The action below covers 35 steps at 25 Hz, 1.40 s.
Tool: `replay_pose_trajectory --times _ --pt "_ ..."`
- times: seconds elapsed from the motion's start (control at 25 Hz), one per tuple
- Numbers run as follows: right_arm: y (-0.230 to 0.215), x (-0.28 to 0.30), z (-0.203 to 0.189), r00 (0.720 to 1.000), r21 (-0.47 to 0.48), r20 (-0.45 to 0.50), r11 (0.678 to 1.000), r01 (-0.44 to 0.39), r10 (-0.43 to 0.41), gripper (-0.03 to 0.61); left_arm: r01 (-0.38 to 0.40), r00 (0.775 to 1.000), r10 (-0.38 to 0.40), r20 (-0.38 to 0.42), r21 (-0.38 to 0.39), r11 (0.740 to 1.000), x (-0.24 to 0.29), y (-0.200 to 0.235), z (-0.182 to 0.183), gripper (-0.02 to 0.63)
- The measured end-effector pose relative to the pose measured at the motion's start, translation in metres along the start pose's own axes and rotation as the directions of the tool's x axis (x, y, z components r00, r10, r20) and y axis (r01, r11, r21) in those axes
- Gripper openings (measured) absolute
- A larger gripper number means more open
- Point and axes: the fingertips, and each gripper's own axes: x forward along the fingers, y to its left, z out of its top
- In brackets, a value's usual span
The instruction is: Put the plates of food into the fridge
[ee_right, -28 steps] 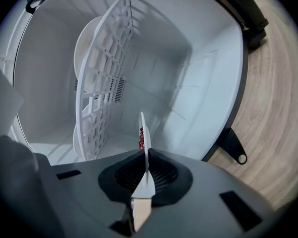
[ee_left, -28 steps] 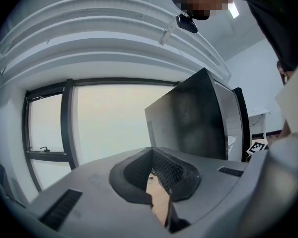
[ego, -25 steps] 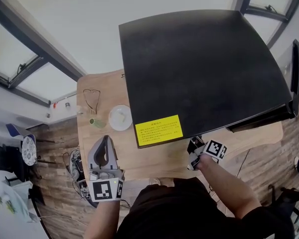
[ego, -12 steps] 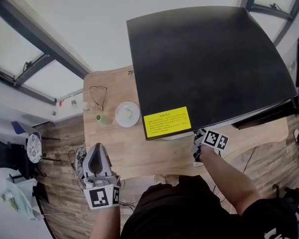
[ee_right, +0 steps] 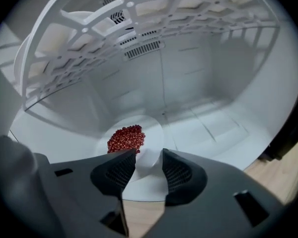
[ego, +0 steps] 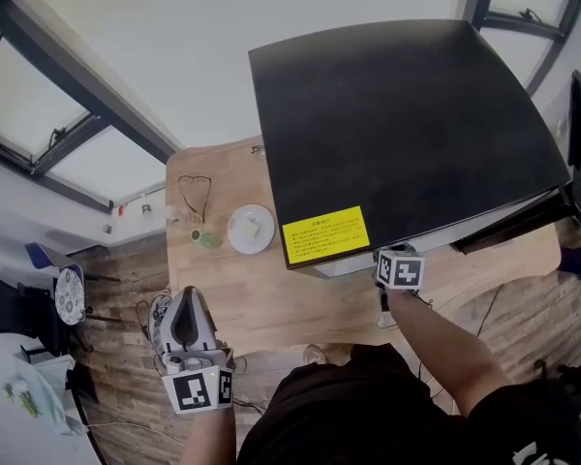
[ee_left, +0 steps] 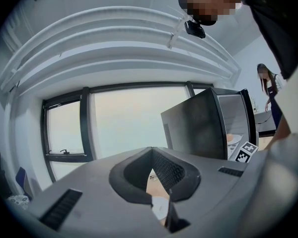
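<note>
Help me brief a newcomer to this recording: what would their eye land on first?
The big black fridge with its yellow label fills the head view, standing on the wooden table. Inside it, a white plate of red bean-like food sits on the white floor, its rim between the right gripper's jaws, which have just been opening. A second plate waits on the table, left of the fridge.

Red-bean plate [ee_right: 151, 132] flat inside open fridge [ee_right: 203, 73].

From the head view the top of the fridge [ego: 407, 134] hides its inside; the green thing [ego: 205, 238] on the surface [ego: 300, 308] is unidentifiable.
</note>
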Motion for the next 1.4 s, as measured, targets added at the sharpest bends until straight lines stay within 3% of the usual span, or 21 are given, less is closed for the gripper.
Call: replay_pose_trajectory --times 0.24,0.52,0.76,0.96,1.12,1.4 --pt "-0.005 -0.018 0.012 0.998 -0.032 0.067 0.999 0.02 -0.018 0.17 0.05 0.999 -0.05 0.02 -0.009 0.999 0.008 -0.013 0.001 0.003" --pt "0.0 -0.068 0.026 0.983 -0.054 0.177 0.998 -0.032 0.041 0.169 0.136 0.989 -0.134 0.064 -0.021 0.991 0.019 -0.033 0.003 0.003" --pt "0.026 -0.134 0.039 0.94 -0.187 0.3 0.977 -0.106 0.159 0.119 0.224 0.97 -0.22 0.099 -0.03 0.974 0.023 -0.057 0.004 0.003" --pt "0.046 -0.191 0.046 0.884 -0.279 0.395 0.95 -0.143 0.249 0.061 0.287 0.952 -0.281 0.119 -0.037 0.957 0.018 -0.077 0.005 0.003" --pt "0.047 -0.22 0.052 0.853 -0.286 0.448 0.947 -0.146 0.267 0.023 0.33 0.94 -0.322 0.115 -0.049 0.943 0.013 -0.091 -0.003 0.003" --pt "0.035 -0.239 0.048 0.844 -0.266 0.493 0.96 -0.084 0.21 0.021 0.374 0.922 -0.365 0.13 -0.051 0.926 -0.001 -0.108 -0.001 0.003"
